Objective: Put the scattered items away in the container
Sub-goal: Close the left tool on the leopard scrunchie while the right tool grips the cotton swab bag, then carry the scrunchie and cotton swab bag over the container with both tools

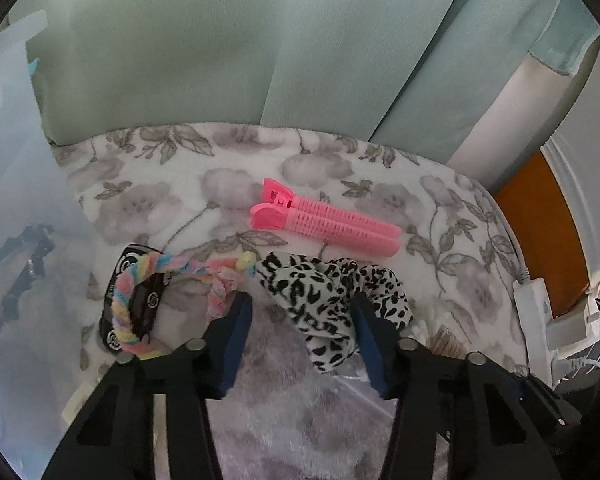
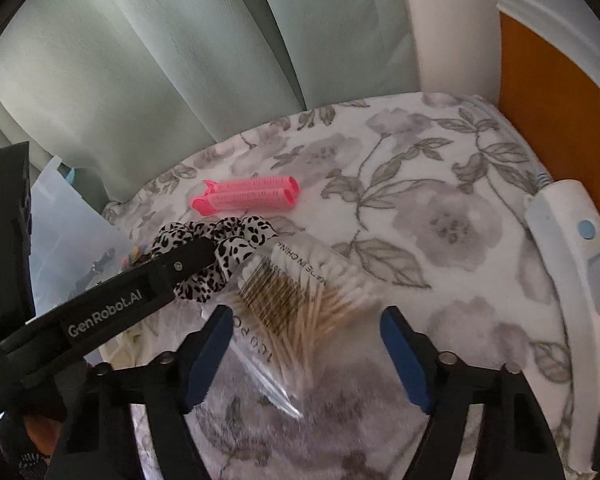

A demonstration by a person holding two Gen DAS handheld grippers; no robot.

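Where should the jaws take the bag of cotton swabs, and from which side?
Grip the bag of cotton swabs across the packed bundle of sticks, its firmest part, rather than the loose clear plastic at the near end. Come from above, one jaw on each long side; it lies flat on the floral blanket, already between the right gripper jaws.

Soft, even daylight, faint shadows beneath each claw, slight motion blur low down, and strong fisheye bending at dark corners.
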